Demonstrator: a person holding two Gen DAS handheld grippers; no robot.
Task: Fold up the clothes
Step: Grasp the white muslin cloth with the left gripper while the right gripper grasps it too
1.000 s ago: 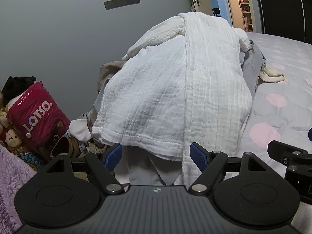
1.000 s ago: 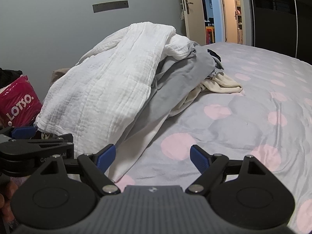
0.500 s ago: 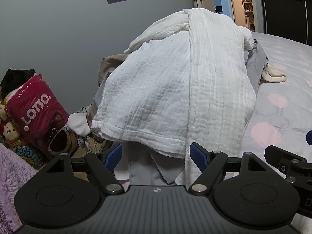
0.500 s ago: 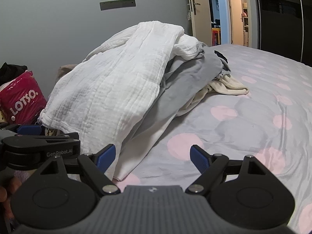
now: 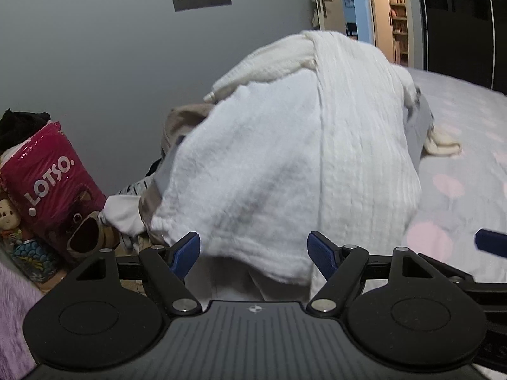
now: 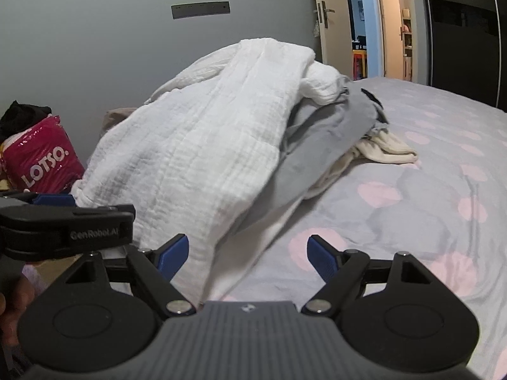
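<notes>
A heap of clothes sits on the near left part of the bed (image 6: pixel 412 221), against the grey wall. On top lies a white crinkled cloth (image 5: pixel 285 164), draped down the near face of the heap so that its hem hangs just ahead of the left gripper (image 5: pixel 253 250). Under it, to the right, are a grey garment (image 6: pixel 320 158) and a cream one (image 6: pixel 389 148) that spills onto the spotted sheet.

The left gripper's jaws stand wide and are beginning to close, with the cloth's lower edge between the blue pads but not yet pinched. The right gripper (image 6: pixel 248 253) is open and empty over bare sheet, just right of the cloth's hanging edge.

The white cloth looks light, soft and limp, with a gauzy weave that should grip well and not slip. It will sag and trail once lifted, and may drag the grey garment along. The stitched hem near the left corner looks like the best hold, with the right gripper taking the same hem further right.
</notes>
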